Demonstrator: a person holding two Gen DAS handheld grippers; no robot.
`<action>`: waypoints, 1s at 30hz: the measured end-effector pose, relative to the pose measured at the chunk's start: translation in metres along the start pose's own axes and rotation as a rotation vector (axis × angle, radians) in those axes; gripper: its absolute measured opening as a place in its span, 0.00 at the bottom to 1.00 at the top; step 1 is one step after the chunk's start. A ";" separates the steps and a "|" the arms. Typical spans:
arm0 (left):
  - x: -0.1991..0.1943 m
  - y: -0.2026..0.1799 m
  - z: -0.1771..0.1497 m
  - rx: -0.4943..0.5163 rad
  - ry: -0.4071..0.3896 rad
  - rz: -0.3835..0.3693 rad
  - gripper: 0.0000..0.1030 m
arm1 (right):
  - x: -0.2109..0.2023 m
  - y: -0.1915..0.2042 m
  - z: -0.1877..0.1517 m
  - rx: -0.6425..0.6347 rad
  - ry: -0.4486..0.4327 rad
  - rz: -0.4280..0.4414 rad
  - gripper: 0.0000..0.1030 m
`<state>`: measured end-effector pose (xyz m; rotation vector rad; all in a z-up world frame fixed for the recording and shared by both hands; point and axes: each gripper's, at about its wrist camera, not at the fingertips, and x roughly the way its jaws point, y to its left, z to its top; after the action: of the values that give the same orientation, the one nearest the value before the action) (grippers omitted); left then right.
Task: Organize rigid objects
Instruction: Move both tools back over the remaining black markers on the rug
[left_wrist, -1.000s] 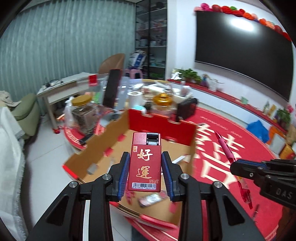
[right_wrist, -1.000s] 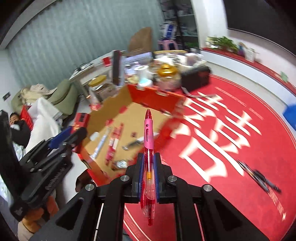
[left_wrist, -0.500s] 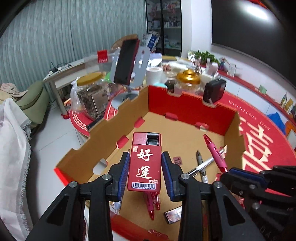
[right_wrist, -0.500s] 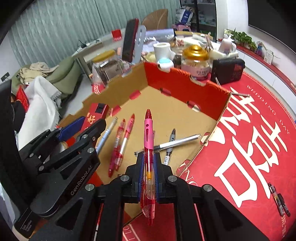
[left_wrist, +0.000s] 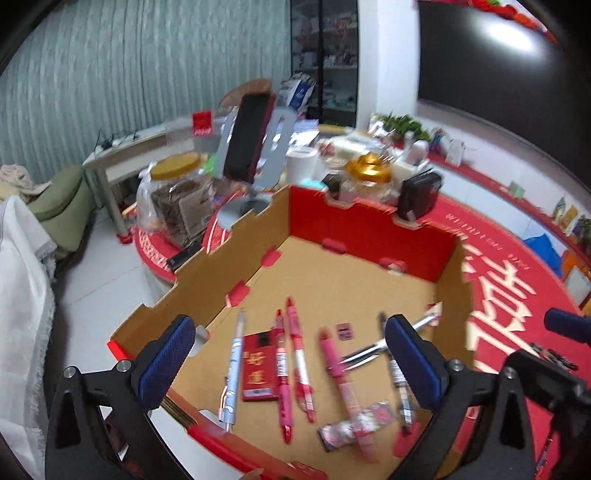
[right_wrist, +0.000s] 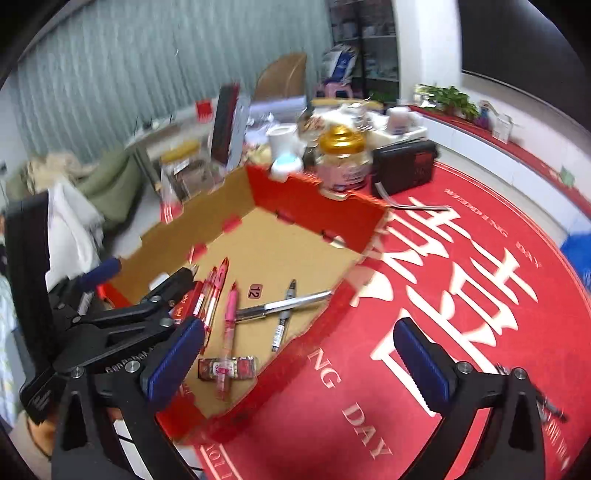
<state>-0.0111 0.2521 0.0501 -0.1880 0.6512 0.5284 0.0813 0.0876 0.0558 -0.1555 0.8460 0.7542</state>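
Blue ribbed pads stand spread wide on both tools, and nothing sits between them. The left gripper (left_wrist: 290, 356) has just been opening its jaws, and the red lighter (left_wrist: 258, 365) lies flat on the box floor under it, a slim glossy rectangle with gold characters on its face. The right gripper (right_wrist: 299, 360) has just been opening too, jaws empty, and the pink pen (right_wrist: 228, 328) lies on the cardboard beyond its left pad, its lower end crossing a small shiny wrapped packet (right_wrist: 227, 368).

Out from the lighter, a silvery pen (left_wrist: 232, 369) lies just to its left, and two red-and-clear pens (left_wrist: 291, 358) lie side by side just to its right, all roughly parallel. Farther right, a black-and-silver pen (right_wrist: 282, 315) and a long metallic pen (right_wrist: 284, 305) cross each other near the box's right wall.

All of it lies inside the cardboard box (left_wrist: 369, 229), shallow, open-topped, plain brown corrugated floor, red-faced inner walls with notched edges and red tabs. The box rests on a round red table cover (right_wrist: 461, 295) printed with large white characters.

Behind the box stand a gold-lidded jar (right_wrist: 341, 158), a plastic jar with a yellow lid (left_wrist: 177, 199), and a black boxy device (right_wrist: 404, 166), slightly blurred.
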 end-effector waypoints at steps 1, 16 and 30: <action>-0.007 -0.005 0.000 0.012 -0.008 -0.009 1.00 | -0.008 -0.008 -0.005 0.014 -0.008 -0.001 1.00; -0.080 -0.215 -0.125 0.530 0.080 -0.419 1.00 | -0.125 -0.200 -0.204 0.596 0.080 -0.339 1.00; -0.067 -0.248 -0.170 0.709 0.168 -0.375 1.00 | -0.129 -0.205 -0.235 0.586 0.061 -0.348 1.00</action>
<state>-0.0154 -0.0423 -0.0408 0.3146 0.9054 -0.0976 0.0155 -0.2293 -0.0410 0.1955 1.0320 0.1588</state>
